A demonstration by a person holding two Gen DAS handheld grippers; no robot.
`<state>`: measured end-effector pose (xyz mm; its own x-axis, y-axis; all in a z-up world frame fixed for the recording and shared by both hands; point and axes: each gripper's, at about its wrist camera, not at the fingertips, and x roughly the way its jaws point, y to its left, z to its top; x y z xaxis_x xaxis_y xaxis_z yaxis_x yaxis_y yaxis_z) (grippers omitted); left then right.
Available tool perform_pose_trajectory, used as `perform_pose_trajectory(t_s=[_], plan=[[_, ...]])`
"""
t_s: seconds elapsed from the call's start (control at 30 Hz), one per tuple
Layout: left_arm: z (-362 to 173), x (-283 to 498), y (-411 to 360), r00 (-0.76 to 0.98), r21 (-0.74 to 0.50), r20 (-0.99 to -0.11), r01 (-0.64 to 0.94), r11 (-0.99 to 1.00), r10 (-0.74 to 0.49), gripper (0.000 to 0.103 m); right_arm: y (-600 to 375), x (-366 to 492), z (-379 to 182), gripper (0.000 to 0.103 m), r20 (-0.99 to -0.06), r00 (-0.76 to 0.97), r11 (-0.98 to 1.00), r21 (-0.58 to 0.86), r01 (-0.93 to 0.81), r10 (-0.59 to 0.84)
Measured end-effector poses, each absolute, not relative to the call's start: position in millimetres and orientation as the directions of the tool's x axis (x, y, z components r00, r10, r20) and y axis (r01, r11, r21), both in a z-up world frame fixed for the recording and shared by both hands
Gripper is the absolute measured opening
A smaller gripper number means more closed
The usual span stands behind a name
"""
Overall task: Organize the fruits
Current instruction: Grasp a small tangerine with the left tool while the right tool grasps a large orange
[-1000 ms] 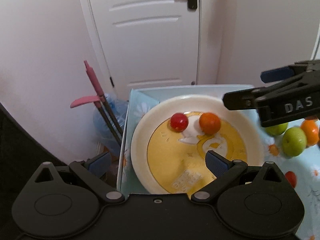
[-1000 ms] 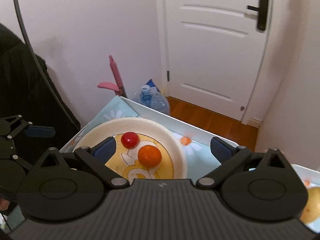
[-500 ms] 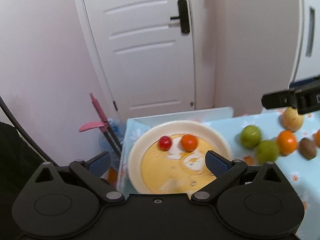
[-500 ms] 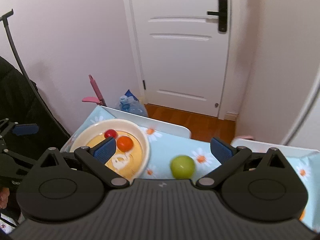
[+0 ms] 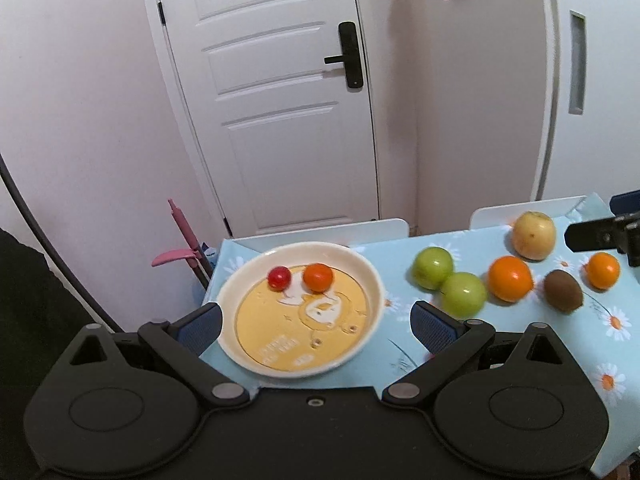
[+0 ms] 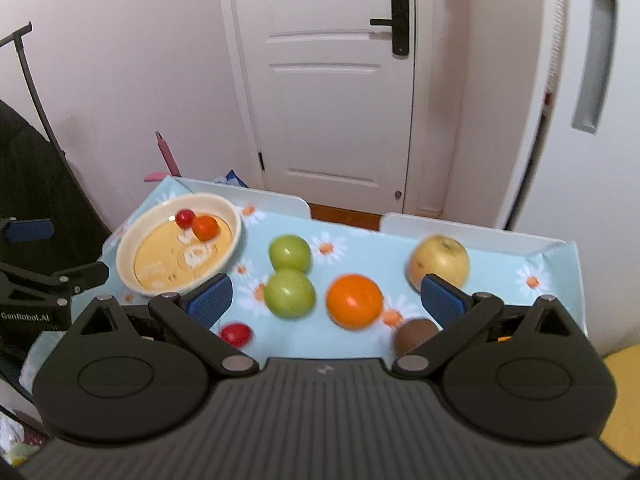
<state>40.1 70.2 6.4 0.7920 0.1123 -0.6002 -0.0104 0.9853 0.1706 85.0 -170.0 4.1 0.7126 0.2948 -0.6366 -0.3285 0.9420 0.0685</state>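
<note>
Evidently both cameras have pulled up and back from the plate [image 5: 372, 280] in the last second: a second ago it filled each view, and now the whole counter [image 6: 360, 248] is in sight. The left hand-held gripper [image 5: 316, 322] hangs spread and empty over the plate's near rim; the right hand-held gripper [image 6: 326, 294] is likewise spread wide with nothing between its fingers, above the loose fruit. On the plate sit a cherry tomato [image 5: 279, 278] and a small orange fruit [image 5: 318, 277], just beside each other. Off it lie two green apples [image 6: 289, 276] touching, a large orange [image 6: 354, 301], a yellowish apple [image 6: 438, 262], a kiwi [image 6: 416, 334], another small orange [image 5: 603, 270] and a second red tomato [image 6: 236, 335]. My reading is that a drop-off is finished and the next pick is being chosen; most of the sorting remains.
</note>
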Motion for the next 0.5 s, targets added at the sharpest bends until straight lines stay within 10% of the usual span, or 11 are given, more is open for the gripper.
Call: perform_pose_trajectory(t_s=[0.5], plan=[[-61,37,17,0.767,0.162,-0.626,-0.048,0.986,0.140,0.102,-211,94,-63,0.103,-0.638,0.686,0.904,0.034,-0.427,0.348]])
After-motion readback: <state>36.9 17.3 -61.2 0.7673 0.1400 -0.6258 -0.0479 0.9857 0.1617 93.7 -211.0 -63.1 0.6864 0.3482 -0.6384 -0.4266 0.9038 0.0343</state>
